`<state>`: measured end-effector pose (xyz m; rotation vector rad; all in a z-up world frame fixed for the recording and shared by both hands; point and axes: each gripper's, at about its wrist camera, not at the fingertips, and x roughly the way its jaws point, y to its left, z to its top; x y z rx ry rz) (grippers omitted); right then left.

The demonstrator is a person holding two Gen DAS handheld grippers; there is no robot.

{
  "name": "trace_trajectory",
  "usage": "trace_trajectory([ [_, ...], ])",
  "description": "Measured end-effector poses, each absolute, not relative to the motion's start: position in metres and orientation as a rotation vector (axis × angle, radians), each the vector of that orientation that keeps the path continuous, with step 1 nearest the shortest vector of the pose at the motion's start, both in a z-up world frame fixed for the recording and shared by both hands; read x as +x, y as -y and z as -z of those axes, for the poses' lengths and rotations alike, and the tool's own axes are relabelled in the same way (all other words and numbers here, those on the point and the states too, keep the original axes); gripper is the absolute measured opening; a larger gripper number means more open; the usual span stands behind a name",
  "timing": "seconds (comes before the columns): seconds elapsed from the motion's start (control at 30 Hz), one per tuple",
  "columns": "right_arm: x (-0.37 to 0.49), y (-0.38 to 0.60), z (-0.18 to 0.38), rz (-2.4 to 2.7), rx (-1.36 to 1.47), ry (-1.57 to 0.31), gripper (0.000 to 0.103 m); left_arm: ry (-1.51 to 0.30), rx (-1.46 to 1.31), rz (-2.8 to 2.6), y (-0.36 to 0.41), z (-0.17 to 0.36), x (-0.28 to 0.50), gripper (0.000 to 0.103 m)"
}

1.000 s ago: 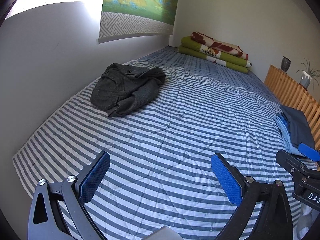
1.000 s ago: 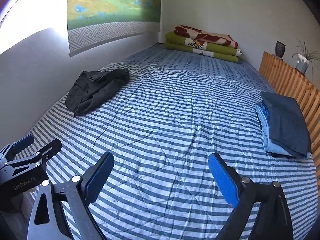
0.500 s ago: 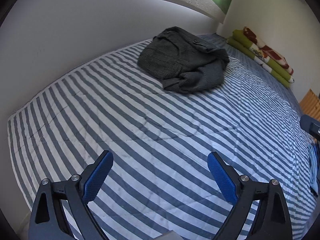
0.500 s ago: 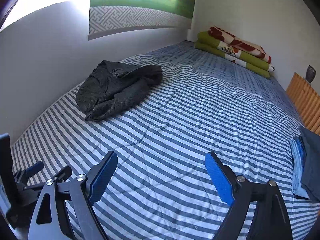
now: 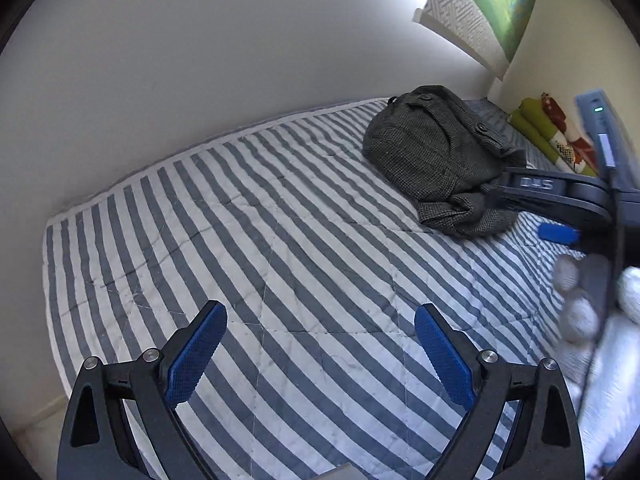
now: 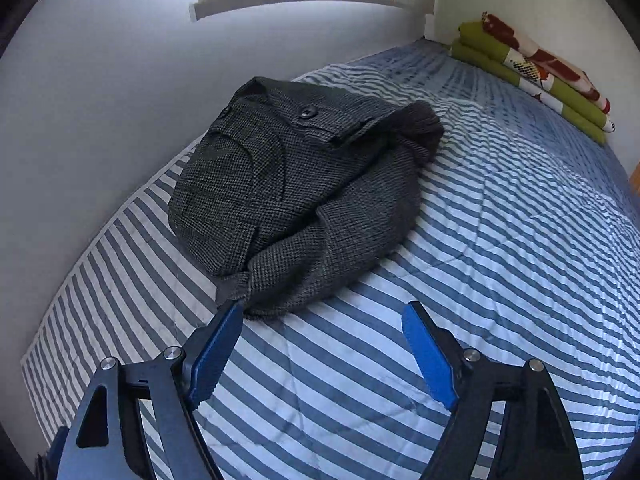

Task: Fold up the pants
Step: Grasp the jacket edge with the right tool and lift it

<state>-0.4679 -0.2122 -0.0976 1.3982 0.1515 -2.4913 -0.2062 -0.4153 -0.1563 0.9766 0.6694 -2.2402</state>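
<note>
Dark grey tweed pants [image 6: 296,200] lie crumpled in a heap on the striped bed, close to the left wall. My right gripper [image 6: 324,320] is open right at the heap's near edge, its left blue pad [image 6: 218,348] beside the nearest fold, nothing between the fingers. In the left wrist view the pants [image 5: 436,156] sit far up at the right. My left gripper [image 5: 320,328] hovers open over bare striped cover, well short of them. The right gripper [image 5: 556,208] shows from the side there, reaching the pants' edge.
Blue-and-white striped quilt [image 6: 500,260] covers the bed. A white wall [image 5: 200,60] runs along its left side. Folded green and red blankets [image 6: 532,68] lie at the far end. A gloved hand [image 5: 580,300] shows blurred at the left view's right edge.
Both grippers swung left towards the wall. The right one closed in on the pants and now sits at their near edge. The left one turned further left, with the right gripper entering its view.
</note>
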Motion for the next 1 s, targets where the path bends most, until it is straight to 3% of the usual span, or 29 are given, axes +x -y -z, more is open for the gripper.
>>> trace_trajectory([
  [0.13,-0.489,0.233,0.124,2.475,1.495,-0.134,0.076,-0.677,0.973,2.225,0.421,0.156,-0.202,0.096],
  [0.2,-0.494,0.239,0.135,2.478,1.529,-0.166,0.063,-0.682,0.975,2.224,0.421,0.157,-0.204,0.096],
  [0.27,-0.498,0.241,0.142,2.451,1.570,-0.159,0.031,-0.691,0.981,2.228,0.420,0.158,-0.205,0.096],
  [0.37,-0.496,0.235,0.133,2.444,1.575,-0.146,0.012,-0.668,0.995,2.241,0.415,0.160,-0.211,0.096],
  [0.7,-0.446,0.199,0.074,2.552,1.358,-0.294,0.002,-0.642,0.999,2.257,0.412,0.163,-0.214,0.096],
  [0.87,-0.415,0.154,0.053,2.579,1.361,-0.252,0.000,-0.626,1.008,2.302,0.403,0.160,-0.218,0.096],
  [1.0,-0.397,0.115,0.047,2.467,1.398,-0.100,0.000,-0.629,1.013,2.330,0.388,0.159,-0.224,0.096],
])
